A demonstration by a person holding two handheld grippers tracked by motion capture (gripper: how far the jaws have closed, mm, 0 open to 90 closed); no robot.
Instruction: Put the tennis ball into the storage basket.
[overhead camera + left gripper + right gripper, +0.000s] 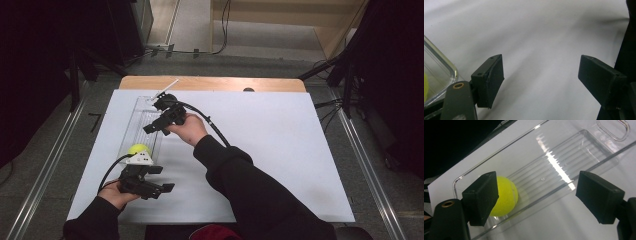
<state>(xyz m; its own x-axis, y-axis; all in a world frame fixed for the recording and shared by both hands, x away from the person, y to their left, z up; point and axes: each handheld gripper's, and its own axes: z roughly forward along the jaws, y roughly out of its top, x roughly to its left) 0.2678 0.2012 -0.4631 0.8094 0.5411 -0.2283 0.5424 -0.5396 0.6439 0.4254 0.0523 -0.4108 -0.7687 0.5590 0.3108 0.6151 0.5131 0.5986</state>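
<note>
Both claws stand wide with nothing between the jaws. Right gripper (159,121) hangs above the long clear ribbed plastic tray (564,162) on the white table sheet (260,150). Left gripper (150,182) rests beside the tray's near end, where the yellow-green tennis ball (505,196) lies inside.

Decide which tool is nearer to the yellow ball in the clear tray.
Left. The left tool sits just beside the ball, at the tray's near end. The right tool hovers over the tray's middle, farther from the ball.
</note>
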